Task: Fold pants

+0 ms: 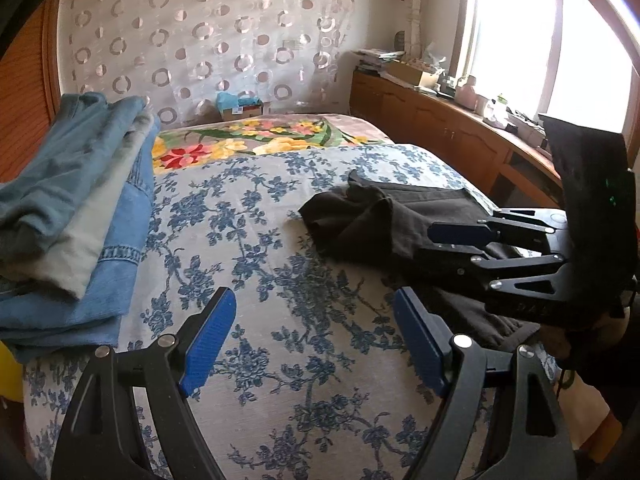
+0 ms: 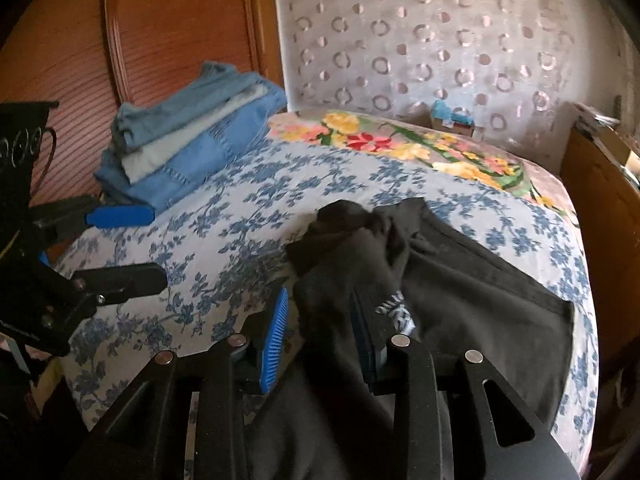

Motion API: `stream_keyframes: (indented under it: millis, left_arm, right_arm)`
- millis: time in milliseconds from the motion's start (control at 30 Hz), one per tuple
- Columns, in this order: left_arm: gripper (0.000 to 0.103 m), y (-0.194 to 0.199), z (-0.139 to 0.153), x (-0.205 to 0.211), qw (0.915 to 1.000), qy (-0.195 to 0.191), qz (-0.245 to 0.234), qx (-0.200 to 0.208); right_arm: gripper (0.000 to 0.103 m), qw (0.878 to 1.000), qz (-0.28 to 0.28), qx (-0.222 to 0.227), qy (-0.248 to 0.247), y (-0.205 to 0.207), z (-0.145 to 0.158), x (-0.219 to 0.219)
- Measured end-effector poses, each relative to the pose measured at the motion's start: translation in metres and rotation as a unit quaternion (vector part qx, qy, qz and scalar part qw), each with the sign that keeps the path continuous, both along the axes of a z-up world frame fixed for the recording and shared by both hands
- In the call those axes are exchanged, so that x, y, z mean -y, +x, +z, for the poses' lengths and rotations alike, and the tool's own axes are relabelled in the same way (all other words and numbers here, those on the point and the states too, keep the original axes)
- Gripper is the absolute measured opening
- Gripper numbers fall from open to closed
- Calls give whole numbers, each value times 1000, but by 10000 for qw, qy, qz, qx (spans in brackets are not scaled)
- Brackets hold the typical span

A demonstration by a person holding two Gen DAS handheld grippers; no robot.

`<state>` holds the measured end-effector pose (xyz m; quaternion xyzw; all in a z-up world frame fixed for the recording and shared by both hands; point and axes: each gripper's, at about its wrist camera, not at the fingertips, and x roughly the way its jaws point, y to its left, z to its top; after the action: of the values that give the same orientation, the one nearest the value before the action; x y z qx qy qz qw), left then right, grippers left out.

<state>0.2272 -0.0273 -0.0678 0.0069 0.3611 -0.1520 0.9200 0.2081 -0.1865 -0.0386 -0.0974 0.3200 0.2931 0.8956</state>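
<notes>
Ribbed blue pads of the right gripper [image 2: 320,340] fill the lower frame, jaws clenched on crumpled black pants [image 2: 460,292] lying center-right on the floral bed [image 2: 224,232]. Left gripper [image 1: 316,340] jaws spread wide, empty. Folded denim stack [image 1: 80,208] sits upper left.

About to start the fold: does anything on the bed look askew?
The black pants are rumpled: one end is bunched into a heap mid-bed rather than lying flat. The folded stack beside them looks tidy.
</notes>
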Motion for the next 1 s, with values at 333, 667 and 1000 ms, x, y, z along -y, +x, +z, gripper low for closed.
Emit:
stream_keyframes:
  millis: [333,667,1000]
  left_arm:
    - [81,2,-5,-2,10000,-31,37,-55]
    - [81,6,-9,-2,9999,-12,56,-146]
    - [81,13,-12,6,9998,42,-4,-200]
  right_arm:
    - [33,9977,111,-61,-669,20,-2,-18]
    - [40,9951,297,-72,-946,27,-14,-31]
    - [6,9998,26,-80,-159,30,2,0]
